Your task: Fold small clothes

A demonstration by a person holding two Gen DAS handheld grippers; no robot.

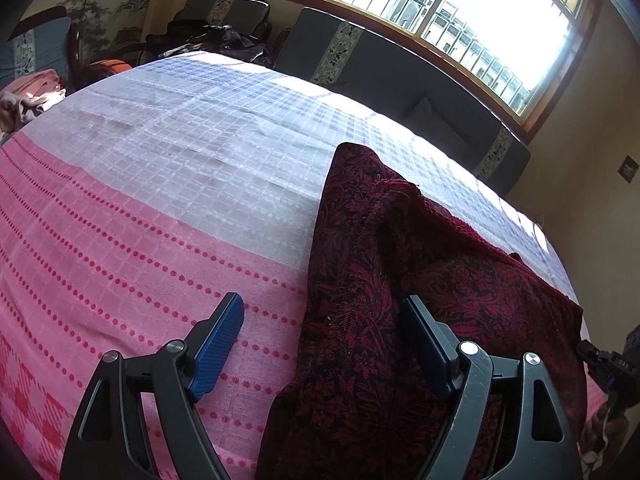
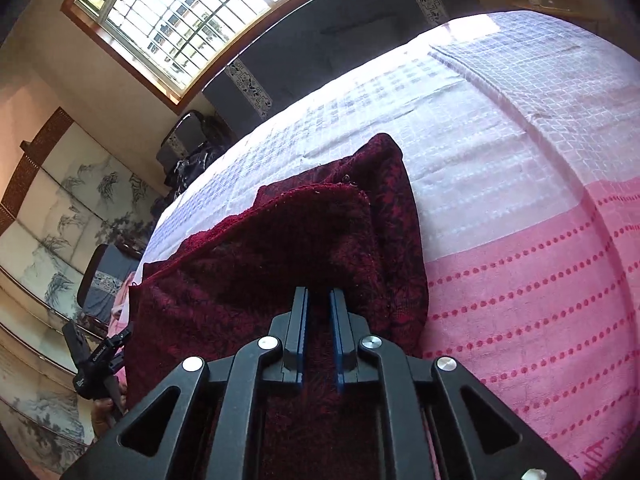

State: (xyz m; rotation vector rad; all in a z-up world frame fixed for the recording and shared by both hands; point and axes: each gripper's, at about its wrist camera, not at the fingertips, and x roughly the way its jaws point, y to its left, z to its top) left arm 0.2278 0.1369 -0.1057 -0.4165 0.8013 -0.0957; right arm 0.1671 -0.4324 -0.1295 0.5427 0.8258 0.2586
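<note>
This is a room in a home, with a big flat place covered by a soft cloth [image 1: 160, 208]. The cloth is pink with red dots near the cameras and white with little squares farther away. Just behind the cloth stands a long dark sofa [image 1: 384, 72] with flower-pattern strips on its cushions. Above the sofa is a wide window [image 1: 460, 12] with a wooden frame and bars, and bright sun comes in. Beside the sofa stands a chair [image 1: 224, 12] with the same cushions, and dark bags lie on it. On the wall past the chair hangs a big painting [image 2: 68, 216] of trees and hills.
</note>
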